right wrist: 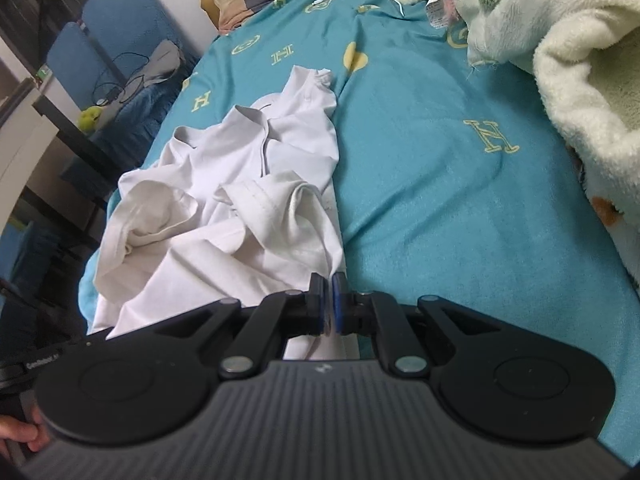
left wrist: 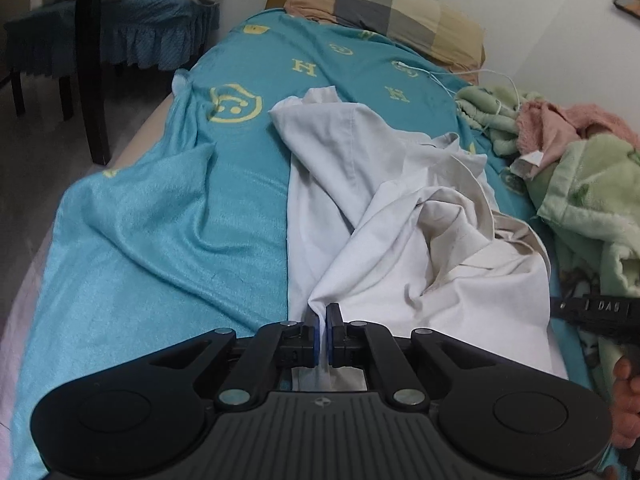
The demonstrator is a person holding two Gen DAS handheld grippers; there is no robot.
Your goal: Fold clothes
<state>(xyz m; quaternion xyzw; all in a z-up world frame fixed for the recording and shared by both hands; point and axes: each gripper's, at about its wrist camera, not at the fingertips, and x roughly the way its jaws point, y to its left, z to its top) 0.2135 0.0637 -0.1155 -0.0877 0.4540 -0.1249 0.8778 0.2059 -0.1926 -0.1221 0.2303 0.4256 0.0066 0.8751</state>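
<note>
A crumpled white shirt (left wrist: 400,216) lies on a bed with a teal sheet (left wrist: 168,240). My left gripper (left wrist: 323,316) is shut on the shirt's near hem, at its left side. In the right wrist view the same white shirt (right wrist: 240,200) lies left of centre on the teal sheet (right wrist: 440,184), collar away from me. My right gripper (right wrist: 328,284) is shut on the shirt's near hem at its right corner. The cloth runs back between both pairs of fingers. The right gripper's body (left wrist: 592,312) shows at the right edge of the left wrist view.
A green and pink fleece blanket (left wrist: 580,184) is heaped on the bed's right side, also close in the right wrist view (right wrist: 560,60). A checked pillow (left wrist: 392,8) lies at the head. A white cable (left wrist: 460,74) trails there. Blue-covered chairs (left wrist: 132,36) and a dark post (left wrist: 90,60) stand left of the bed.
</note>
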